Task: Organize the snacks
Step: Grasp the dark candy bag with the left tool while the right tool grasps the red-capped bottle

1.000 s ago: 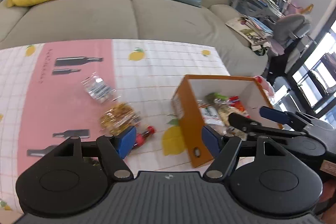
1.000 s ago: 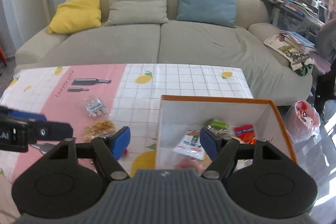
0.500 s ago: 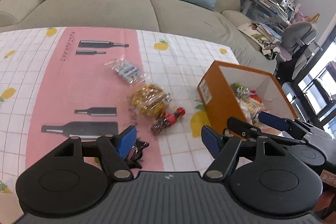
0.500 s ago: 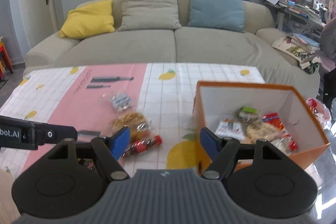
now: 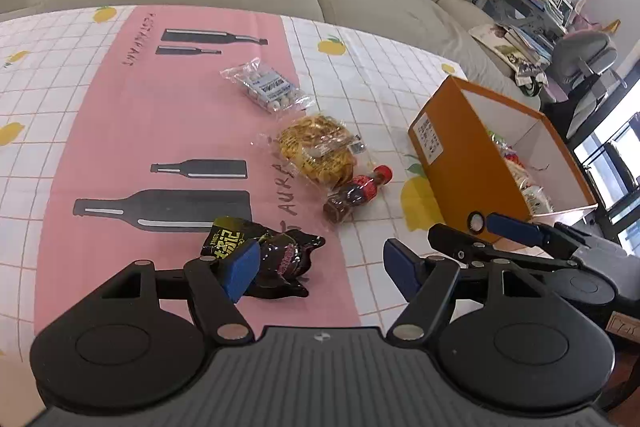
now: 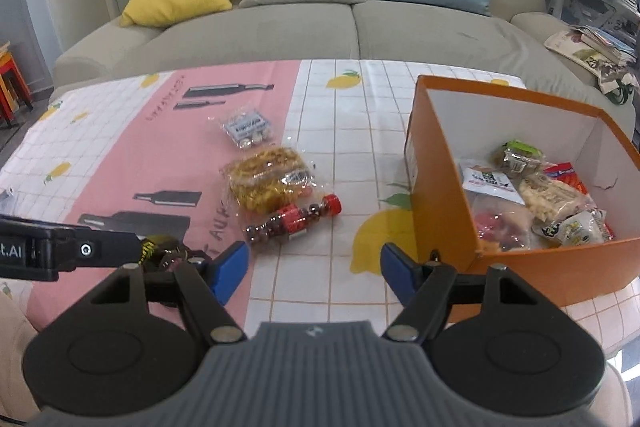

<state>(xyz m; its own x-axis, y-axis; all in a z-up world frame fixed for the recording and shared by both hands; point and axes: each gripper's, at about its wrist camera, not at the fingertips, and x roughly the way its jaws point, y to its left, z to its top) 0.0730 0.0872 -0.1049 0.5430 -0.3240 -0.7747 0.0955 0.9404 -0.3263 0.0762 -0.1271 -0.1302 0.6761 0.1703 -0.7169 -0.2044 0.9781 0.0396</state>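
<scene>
An orange box with several snack packs inside stands at the right of the table; it also shows in the left wrist view. Loose on the cloth lie a clear pack of small candies, a yellow snack bag, a small bottle of chocolate balls and a black snack pouch. My left gripper is open and empty, its left pad just over the black pouch. My right gripper is open and empty, near the box's front corner.
A beige sofa with yellow, beige and blue cushions runs behind the table. A cluttered desk and grey chair stand to the right. The pink and white tablecloth covers the table.
Both grippers have drawn back and left from the box. The left one now hangs over the black pouch, which was out of sight a second ago. Both stay open.
</scene>
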